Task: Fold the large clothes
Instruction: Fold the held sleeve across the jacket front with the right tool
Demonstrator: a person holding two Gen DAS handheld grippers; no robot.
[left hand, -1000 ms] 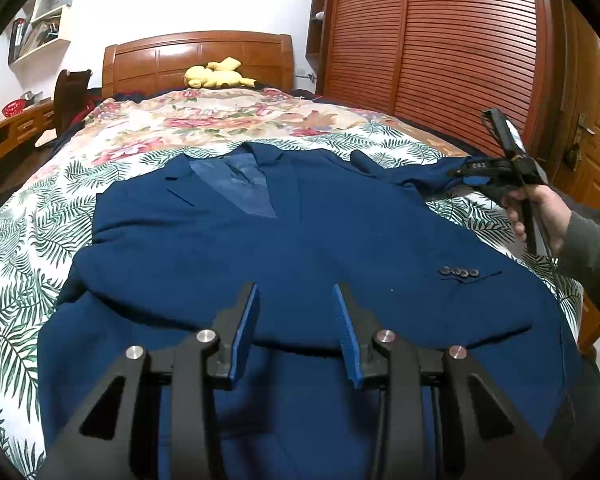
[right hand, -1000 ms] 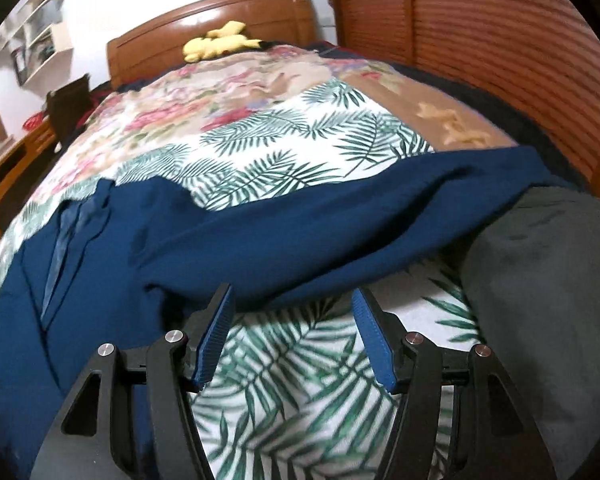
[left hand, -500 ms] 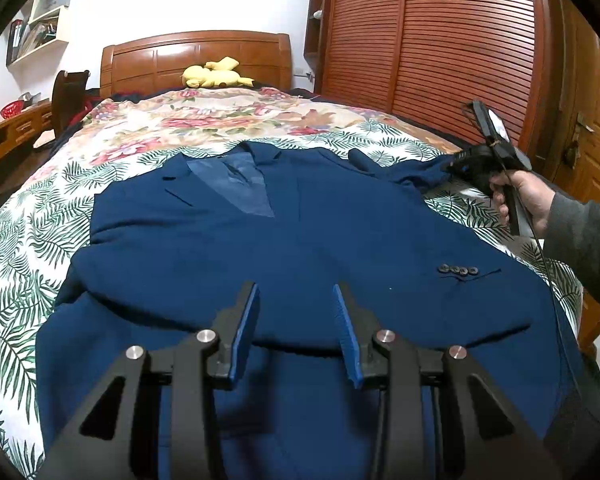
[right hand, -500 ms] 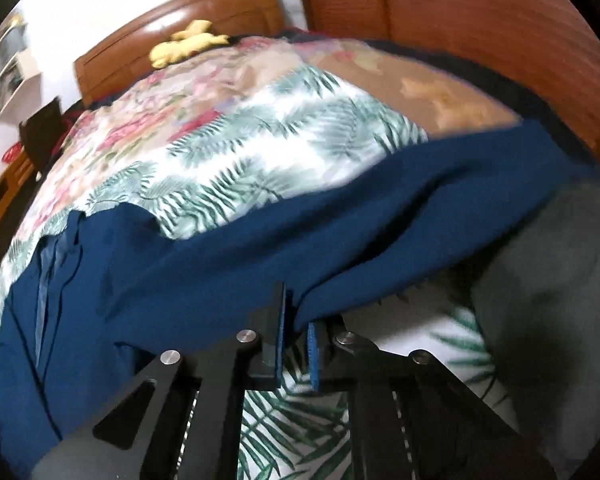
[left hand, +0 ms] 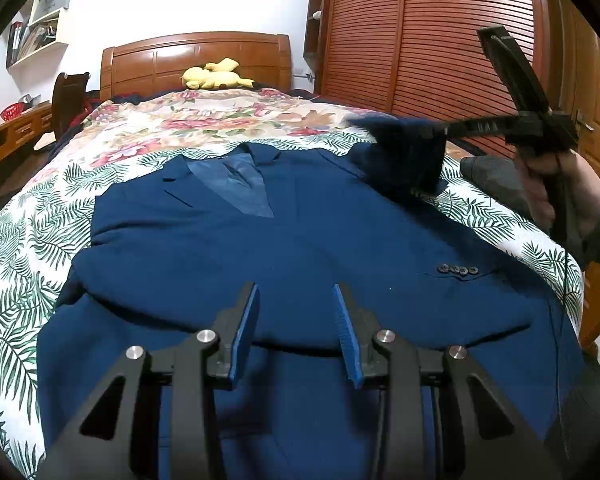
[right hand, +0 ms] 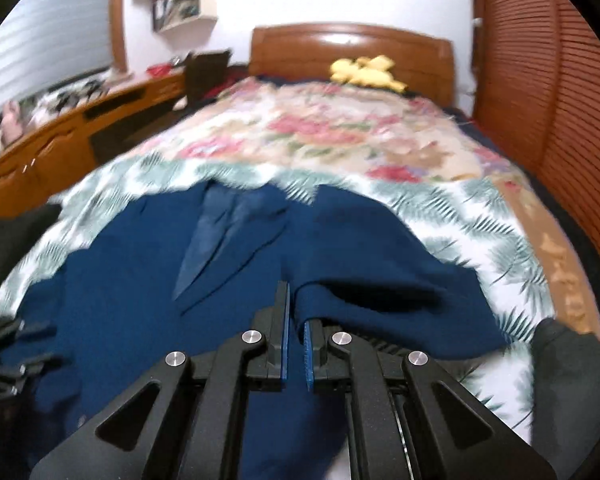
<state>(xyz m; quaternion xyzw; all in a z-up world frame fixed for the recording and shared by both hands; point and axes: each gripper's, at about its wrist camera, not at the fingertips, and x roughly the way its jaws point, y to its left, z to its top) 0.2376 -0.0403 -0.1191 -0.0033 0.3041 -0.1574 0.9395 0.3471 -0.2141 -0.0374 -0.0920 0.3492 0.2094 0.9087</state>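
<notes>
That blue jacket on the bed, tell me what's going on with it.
A person is folding the blue jacket, spread face up on the floral bedspread. The right hand-held gripper is shut on the jacket's sleeve, lifting it over the jacket. The left hand-held gripper hovers open above the hem, gripping nothing.

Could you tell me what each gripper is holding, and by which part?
Right gripper pinches the blue jacket by its sleeve end; left gripper holds nothing.

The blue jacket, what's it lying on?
The blue jacket lies on a palm-leaf and floral bedspread covering the bed. Whatever is directly beneath the jacket's middle is covered.
</notes>
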